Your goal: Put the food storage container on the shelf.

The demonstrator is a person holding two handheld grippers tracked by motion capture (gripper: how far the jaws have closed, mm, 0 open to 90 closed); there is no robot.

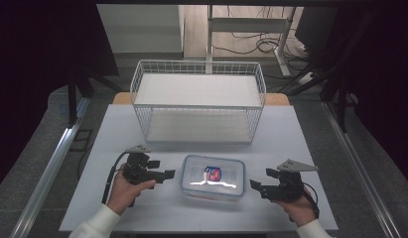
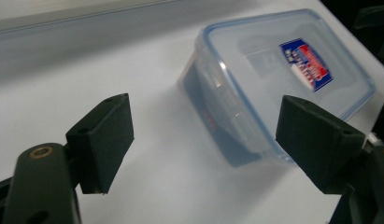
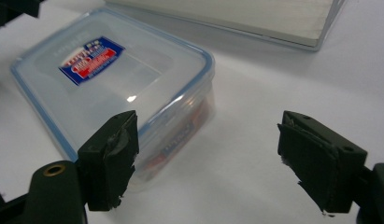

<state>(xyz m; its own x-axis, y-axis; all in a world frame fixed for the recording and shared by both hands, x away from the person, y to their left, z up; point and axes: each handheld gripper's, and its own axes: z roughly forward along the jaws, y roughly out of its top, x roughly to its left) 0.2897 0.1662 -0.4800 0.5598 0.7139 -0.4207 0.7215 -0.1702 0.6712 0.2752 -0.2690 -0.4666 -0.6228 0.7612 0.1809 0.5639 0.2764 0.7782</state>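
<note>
1. Container (image 1: pixel 213 177) first: clear plastic box with a blue-rimmed lid and a red-and-blue label, flat on the table (image 1: pixel 301 148), in front of the wire basket (image 1: pixel 198 100).
2. I've got the left gripper (image 1: pixel 168 174) just left of the container, jaws spread wide, nothing between them; in the left gripper view the box's near corner sits ahead, between the pads (image 2: pixel 105 140).
3. Right gripper (image 1: pixel 253 185) sits just right of the container, jaws also wide apart and empty.
4. My read: I'm lining up a two-sided pinch. I want both sets of pads square to the container's short walls, low under the lid rim, closing evenly so it doesn't skid or tilt.
5. Surface: pale, smooth tabletop, likely slippery.
6. Room: beyond the basket, grey floor, a white desk frame (image 1: pixel 251 29) with trailing cables, dark curtains either side.
</note>
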